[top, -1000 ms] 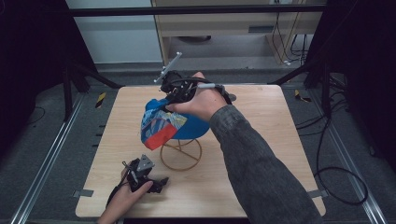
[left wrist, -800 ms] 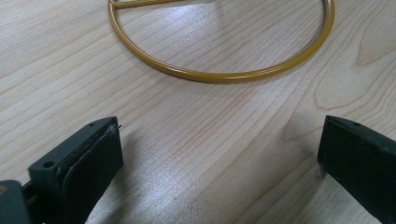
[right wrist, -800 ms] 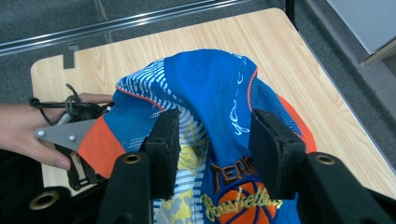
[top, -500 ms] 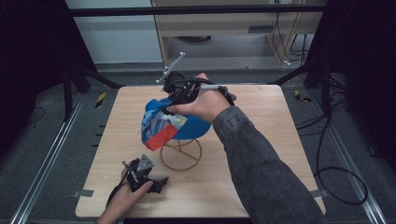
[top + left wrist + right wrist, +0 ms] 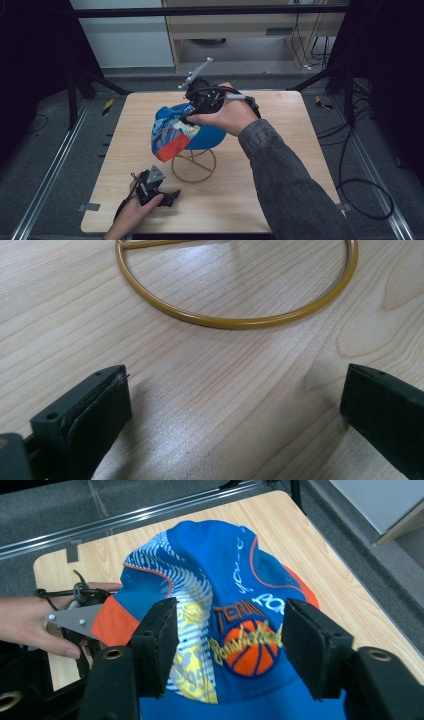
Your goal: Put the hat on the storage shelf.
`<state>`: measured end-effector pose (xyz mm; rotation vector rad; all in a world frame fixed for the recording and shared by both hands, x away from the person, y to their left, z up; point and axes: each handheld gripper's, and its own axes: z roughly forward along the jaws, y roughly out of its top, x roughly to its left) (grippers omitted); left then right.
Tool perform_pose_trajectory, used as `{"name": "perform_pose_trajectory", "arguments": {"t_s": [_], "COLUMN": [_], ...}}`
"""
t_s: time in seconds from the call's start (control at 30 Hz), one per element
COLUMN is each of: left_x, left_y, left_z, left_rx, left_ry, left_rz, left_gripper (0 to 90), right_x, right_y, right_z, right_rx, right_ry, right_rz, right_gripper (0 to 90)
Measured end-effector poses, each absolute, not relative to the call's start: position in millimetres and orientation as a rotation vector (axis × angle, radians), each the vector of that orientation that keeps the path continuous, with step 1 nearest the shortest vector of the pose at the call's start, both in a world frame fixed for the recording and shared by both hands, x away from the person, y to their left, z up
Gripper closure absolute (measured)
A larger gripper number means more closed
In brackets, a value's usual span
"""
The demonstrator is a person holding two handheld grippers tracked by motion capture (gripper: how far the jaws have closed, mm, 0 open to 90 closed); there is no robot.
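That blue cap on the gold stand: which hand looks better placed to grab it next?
The right. The right gripper hovers directly over the blue cap, its jaws open on either side of the basketball logo. The left gripper rests low on the table beside the gold stand, jaws open, away from the cap.

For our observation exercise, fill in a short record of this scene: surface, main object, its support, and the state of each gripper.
surface: wooden table
main object: blue cap with basketball print and orange trim
support: gold wire stand, ring base flat on the table
left gripper: open, resting low on the table near the ring
right gripper: open, jaws either side of the cap's front
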<state>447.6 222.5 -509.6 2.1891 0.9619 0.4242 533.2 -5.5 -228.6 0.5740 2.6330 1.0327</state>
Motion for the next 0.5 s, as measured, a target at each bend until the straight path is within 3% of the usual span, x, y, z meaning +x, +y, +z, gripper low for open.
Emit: {"name": "perform_pose_trajectory", "arguments": {"t_s": [0.5], "left_x": [447.6], "left_y": [222.4], "left_z": [-509.6], "left_rx": [2.188], "left_ry": [0.962], "left_rz": [0.424], "left_gripper": [0.0], "right_x": [525.4], "right_y": [-33.4], "right_z": [-227.6], "right_rx": [0.665], "right_ry": [2.555], "right_rz": [1.082], "right_gripper": [22.8]}}
